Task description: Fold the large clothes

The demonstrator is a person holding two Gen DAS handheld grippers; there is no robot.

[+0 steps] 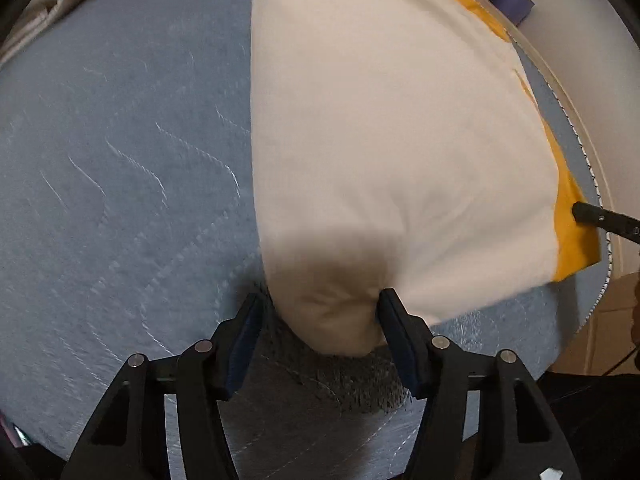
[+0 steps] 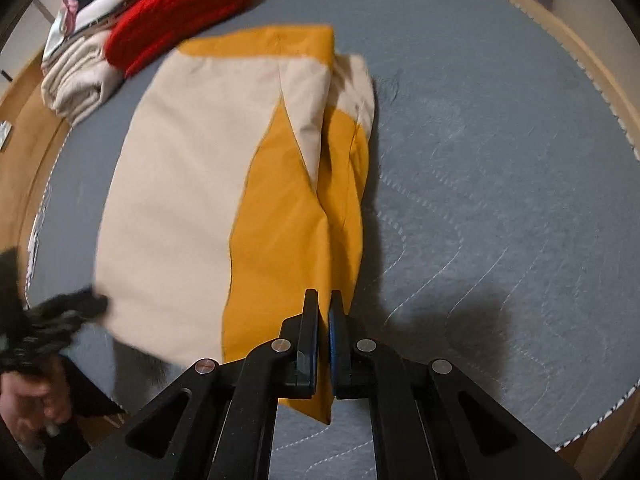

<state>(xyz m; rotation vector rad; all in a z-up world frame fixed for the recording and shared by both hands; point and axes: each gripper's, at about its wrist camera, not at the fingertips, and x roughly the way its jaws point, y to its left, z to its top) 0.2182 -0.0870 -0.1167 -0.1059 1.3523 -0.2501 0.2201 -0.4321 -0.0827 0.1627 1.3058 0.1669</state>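
A cream and mustard-yellow garment (image 1: 380, 120) lies folded lengthways on the blue quilted mattress (image 1: 120, 160). In the left wrist view its cream corner bulges up between the fingers of my left gripper (image 1: 320, 300), whose jaws stand wide apart around it and point steeply down. In the right wrist view the garment (image 2: 172, 200) stretches away from my right gripper (image 2: 324, 296), which is shut on the near yellow folded edge. The right gripper's finger (image 1: 600, 220) also shows at the yellow hem in the left wrist view. A person's hand (image 2: 32, 400) is at the lower left.
A pile of folded clothes, with a red one (image 2: 180, 12) on top and a cream one (image 2: 80, 80) beside it, sits at the mattress's far left corner. A wooden bed frame (image 2: 24, 120) borders the mattress (image 2: 500, 160). A purple item (image 1: 512, 0) lies beyond the edge.
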